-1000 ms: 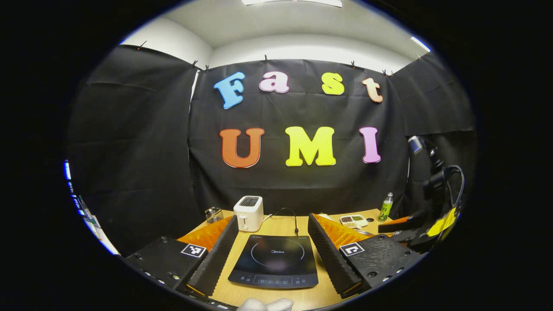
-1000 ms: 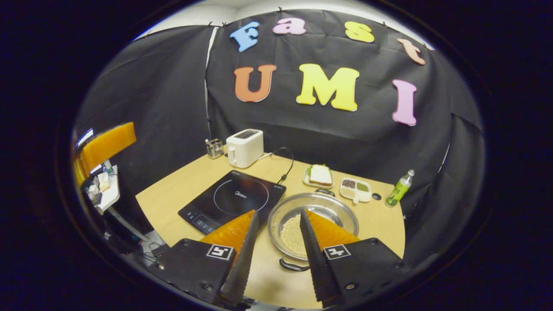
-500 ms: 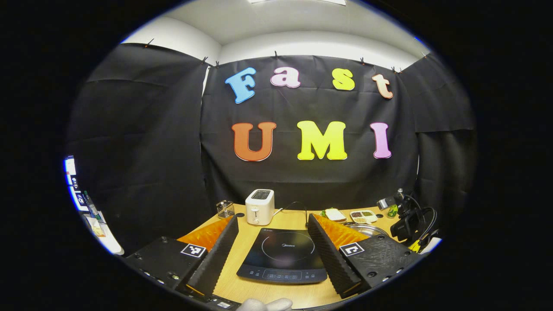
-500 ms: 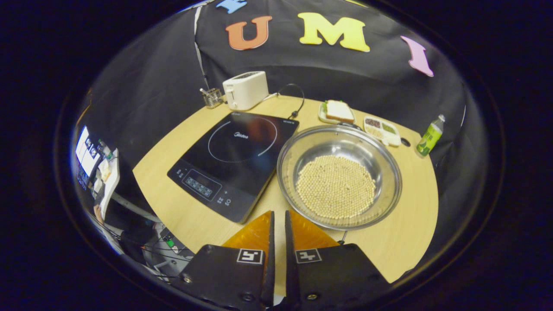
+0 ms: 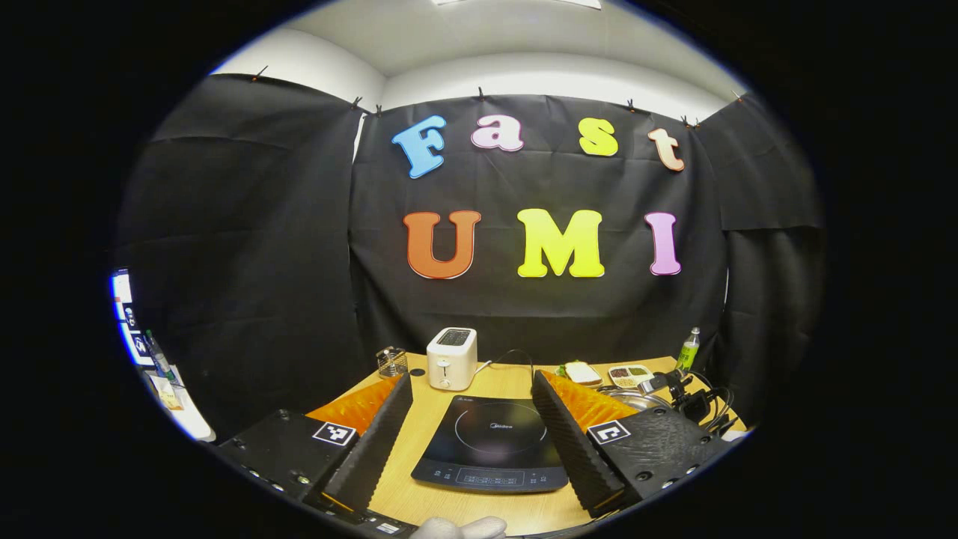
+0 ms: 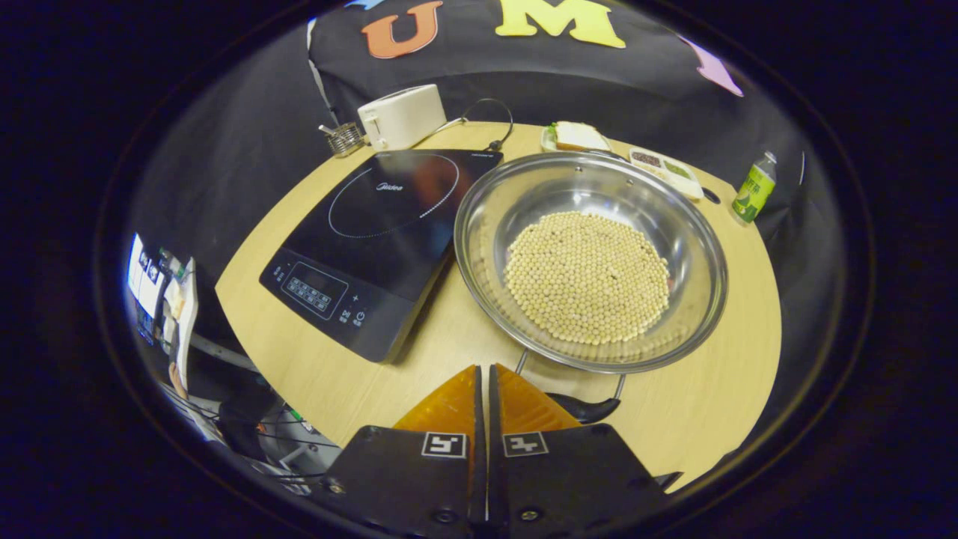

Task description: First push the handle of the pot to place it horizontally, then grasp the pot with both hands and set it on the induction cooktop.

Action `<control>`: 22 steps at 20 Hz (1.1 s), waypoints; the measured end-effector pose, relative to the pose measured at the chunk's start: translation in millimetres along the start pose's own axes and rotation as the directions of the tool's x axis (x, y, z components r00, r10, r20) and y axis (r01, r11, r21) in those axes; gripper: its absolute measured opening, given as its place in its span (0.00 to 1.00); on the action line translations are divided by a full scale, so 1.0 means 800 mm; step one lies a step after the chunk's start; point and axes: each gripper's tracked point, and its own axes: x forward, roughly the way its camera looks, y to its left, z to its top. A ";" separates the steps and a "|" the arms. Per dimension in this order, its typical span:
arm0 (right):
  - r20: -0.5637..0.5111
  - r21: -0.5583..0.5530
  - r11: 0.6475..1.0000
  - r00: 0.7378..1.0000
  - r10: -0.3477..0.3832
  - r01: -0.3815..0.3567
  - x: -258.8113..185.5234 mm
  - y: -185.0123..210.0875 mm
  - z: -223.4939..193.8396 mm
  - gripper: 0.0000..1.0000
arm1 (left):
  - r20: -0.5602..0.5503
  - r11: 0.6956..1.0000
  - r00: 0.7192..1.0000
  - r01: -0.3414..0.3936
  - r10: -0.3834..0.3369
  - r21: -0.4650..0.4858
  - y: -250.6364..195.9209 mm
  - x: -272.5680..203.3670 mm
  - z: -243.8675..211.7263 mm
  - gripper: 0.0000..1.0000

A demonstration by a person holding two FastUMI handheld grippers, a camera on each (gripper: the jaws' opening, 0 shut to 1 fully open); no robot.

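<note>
Right gripper (image 6: 487, 374) has its fingers pressed together with nothing between them, tips down at the near handle (image 6: 580, 408) of the pot (image 6: 591, 262). Whether the tips touch the handle I can't tell; the fingers cover part of it. Left gripper (image 5: 471, 393) is spread wide and holds nothing, hanging above the table's near edge with the cooktop (image 5: 494, 445) framed between its fingers.

The pot sits on the table (image 6: 703, 404) just right of the cooktop, rim close to its edge, and holds a layer of pale beans (image 6: 587, 277). The near handle hangs on two wire stubs below the rim. A far handle isn't clear to me.

Step looks like the handle push, not done yet. To do it well, I'd keep the fingers closed as one blunt tip, get under the dark grip and nudge it outward until it's level, slow enough that the pot doesn't slide or the beans jump.

Around: toaster (image 6: 400, 116) and its cord (image 6: 490, 120) behind the cooktop, wire holder (image 6: 343, 138), sandwich plate (image 6: 576, 136), snack tray (image 6: 666, 163), green bottle (image 6: 752, 191). All sit behind the pot; nothing lies between pot and cooktop, so the short move left looks free.
</note>
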 end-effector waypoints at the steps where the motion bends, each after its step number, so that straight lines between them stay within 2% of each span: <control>1: -0.001 -0.006 1.000 1.000 -0.002 0.002 -0.001 -0.001 0.000 0.00 | -0.002 1.000 1.000 0.002 -0.002 0.002 -0.002 0.001 -0.001 0.96; 3: -0.003 -0.009 1.000 1.000 -0.002 0.002 0.002 -0.004 -0.003 0.00 | -0.004 1.000 1.000 0.007 -0.007 0.006 -0.003 0.001 -0.001 0.96; 4: -0.010 0.004 1.000 1.000 -0.002 0.002 0.002 -0.006 -0.007 0.04 | -0.004 1.000 1.000 0.009 -0.009 0.006 -0.003 0.001 -0.001 0.96; 5: -0.014 0.017 1.000 1.000 -0.002 0.002 0.002 -0.009 -0.008 0.00 | -0.002 1.000 1.000 0.011 -0.011 0.005 -0.005 0.002 0.000 0.96; 6: -0.013 0.024 1.000 1.000 -0.006 0.006 0.001 -0.013 -0.011 0.04 | 0.001 1.000 1.000 0.013 -0.013 0.004 -0.006 0.001 0.001 0.96; 10: -0.022 0.041 0.999 0.999 -0.033 0.034 -0.001 -0.034 -0.020 0.01 | 0.001 1.000 1.000 0.019 -0.019 0.007 -0.007 0.002 -0.003 0.96; 22: -0.033 0.096 0.984 0.989 -0.145 0.148 -0.020 -0.117 -0.036 0.00 | 0.015 0.997 0.998 0.065 -0.064 -0.037 -0.029 0.015 -0.002 0.96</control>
